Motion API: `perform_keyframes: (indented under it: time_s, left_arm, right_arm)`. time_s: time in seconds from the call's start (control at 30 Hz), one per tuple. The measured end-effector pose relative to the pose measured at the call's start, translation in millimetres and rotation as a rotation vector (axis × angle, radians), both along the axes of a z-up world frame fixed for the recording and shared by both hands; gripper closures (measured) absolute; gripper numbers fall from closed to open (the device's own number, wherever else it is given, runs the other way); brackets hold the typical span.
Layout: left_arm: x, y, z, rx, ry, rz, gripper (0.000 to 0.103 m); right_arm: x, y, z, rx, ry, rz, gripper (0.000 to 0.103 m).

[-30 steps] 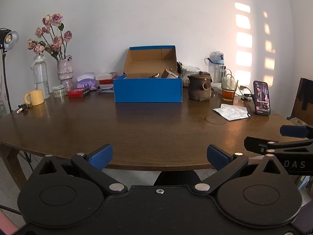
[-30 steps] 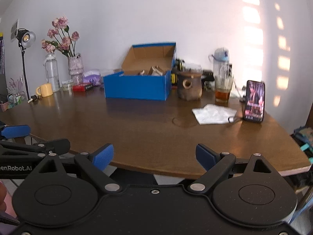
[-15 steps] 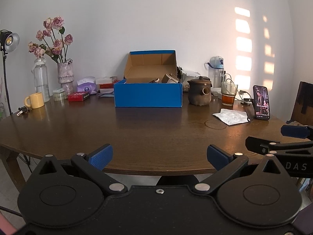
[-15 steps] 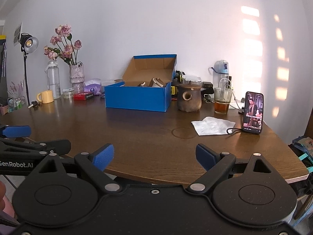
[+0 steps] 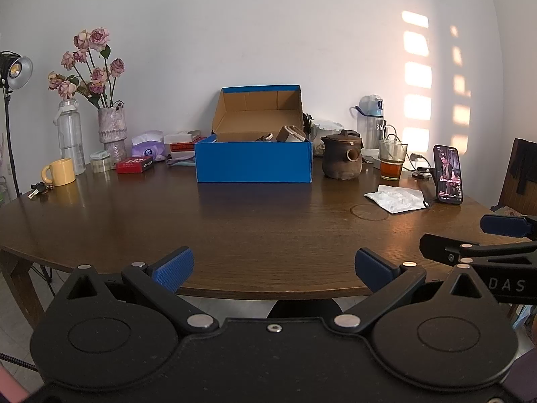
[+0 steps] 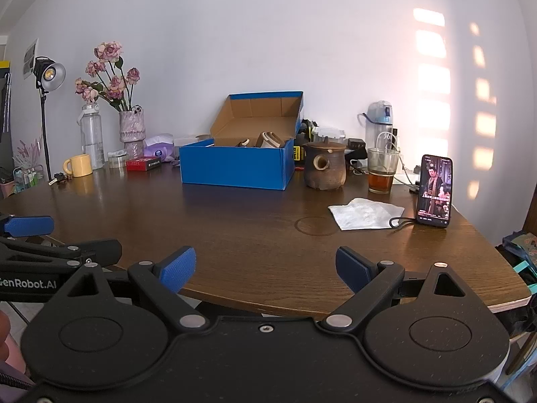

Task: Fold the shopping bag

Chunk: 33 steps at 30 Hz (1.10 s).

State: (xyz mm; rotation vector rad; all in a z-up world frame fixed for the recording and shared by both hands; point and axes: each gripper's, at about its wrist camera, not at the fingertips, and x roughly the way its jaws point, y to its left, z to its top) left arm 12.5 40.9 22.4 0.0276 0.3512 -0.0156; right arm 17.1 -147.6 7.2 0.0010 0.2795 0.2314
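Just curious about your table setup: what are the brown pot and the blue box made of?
The brown pot looks like unglazed stoneware: matte, rough, mottled surface. The blue box seems to be cardboard: plain tan inside its raised lid, smooth blue covering outside.

1. The table [image 5: 255,231] is round, of dark brown wood, and its front half is bare.
2. The blue box [image 5: 253,165] stands open at the back middle of the table.
3. Left of the blue box lie a red packet [image 5: 135,164], a roll of tape [image 5: 101,165], a yellow mug [image 5: 60,172] and keys [image 5: 37,188]; a vase [image 5: 112,131] and a clear bottle [image 5: 69,134] stand behind them.
4. Right of the blue box stand a brown teapot [image 5: 341,161] and a glass of tea [image 5: 392,160].
5. Farther right of the box, nearer the front, lies a white folded plastic piece [image 5: 396,198], with a phone [image 5: 449,174] upright beside it.
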Motion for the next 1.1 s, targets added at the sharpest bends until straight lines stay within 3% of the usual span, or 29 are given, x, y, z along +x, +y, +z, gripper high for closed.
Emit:
perform_keyframes:
  time_s: [1.1]
  left_arm:
    - [-1.3,-1.5,2.2,0.006,-0.009,-0.021,0.000]
  right_arm:
    - [-5.3,3.0,2.8,-0.003,-0.010,-0.010,0.010]
